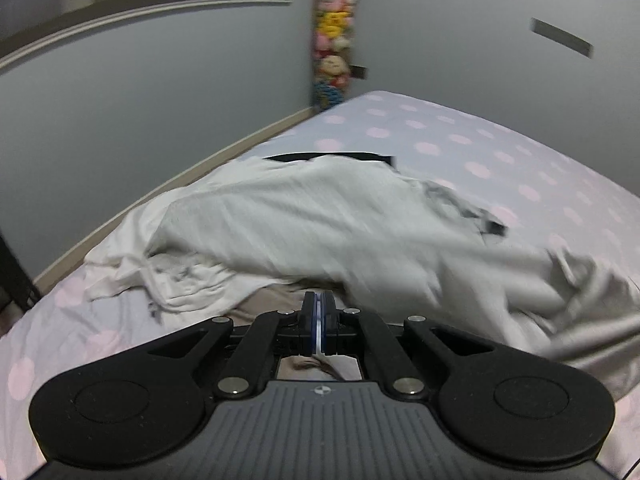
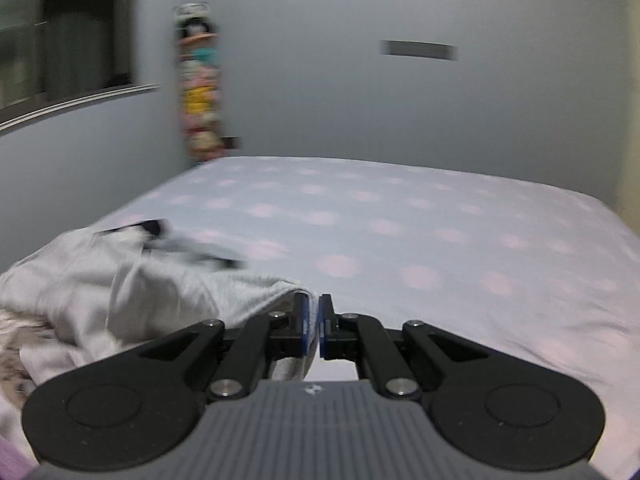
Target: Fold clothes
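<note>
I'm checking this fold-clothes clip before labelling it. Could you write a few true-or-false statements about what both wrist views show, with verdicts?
1. The left tool has its fingers pressed together. True.
2. The bedsheet is plain white. False: it is pale with pink dots.
3. A light grey garment lies crumpled on the bed. True.
4. The right tool is spread wide open. False: its fingers are nearly closed, at the garment's edge.
5. A column of colourful plush toys stands in the room corner. True.
</note>
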The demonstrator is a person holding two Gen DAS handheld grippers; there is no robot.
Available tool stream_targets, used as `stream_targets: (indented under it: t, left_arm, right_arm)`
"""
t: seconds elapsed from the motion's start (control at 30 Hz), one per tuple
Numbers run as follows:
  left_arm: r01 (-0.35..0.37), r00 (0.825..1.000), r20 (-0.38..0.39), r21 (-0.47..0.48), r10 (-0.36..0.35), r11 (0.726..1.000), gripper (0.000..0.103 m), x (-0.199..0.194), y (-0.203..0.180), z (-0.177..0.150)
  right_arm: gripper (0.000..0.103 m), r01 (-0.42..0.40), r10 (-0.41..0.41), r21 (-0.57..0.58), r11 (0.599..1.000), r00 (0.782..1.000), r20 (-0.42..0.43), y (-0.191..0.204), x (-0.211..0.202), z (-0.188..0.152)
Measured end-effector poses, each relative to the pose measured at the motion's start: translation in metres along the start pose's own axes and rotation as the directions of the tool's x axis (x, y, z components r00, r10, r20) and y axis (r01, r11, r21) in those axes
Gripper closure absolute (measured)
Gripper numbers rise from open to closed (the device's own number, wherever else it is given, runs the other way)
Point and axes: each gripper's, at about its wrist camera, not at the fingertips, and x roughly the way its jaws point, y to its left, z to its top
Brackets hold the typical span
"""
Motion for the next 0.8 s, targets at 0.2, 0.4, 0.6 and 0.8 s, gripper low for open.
stream_targets:
  t: [0.2,0.4,0.6,0.8]
  left_arm:
    - [0.113,0.994,-0.013,0.156,-0.112,0.981,0.103,-0.008,-0.072,0.001]
    - [0.259,0.966,-0.067,0.302,-0.25,0.918,0.092,0.005,-0.136,-0.005]
    - [0.268,0.963,-0.102,0.455,-0.249,0.849,0.088,0.025,-0.182,-0.007]
    - [0.287,0.958,-0.143,0.513,-0.25,0.809,0.078,0.057,-0.211,-0.001]
  right_arm:
    - [0.098,0.224,-0.217,0.118,0.967,0.974,-0.068,-0.105,-0.027,-0.029]
    - [0.096,0.24,-0.187,0.211,0.948,0.952,-0.244,-0.167,-0.031,-0.062]
    - [0.061,0.22,-0.164,0.217,0.951,0.954,-0.25,-0.163,-0.043,-0.066]
    - [0.06,0.099,-0.055,0.206,0.974,0.977,-0.207,-0.142,-0.039,-0.049]
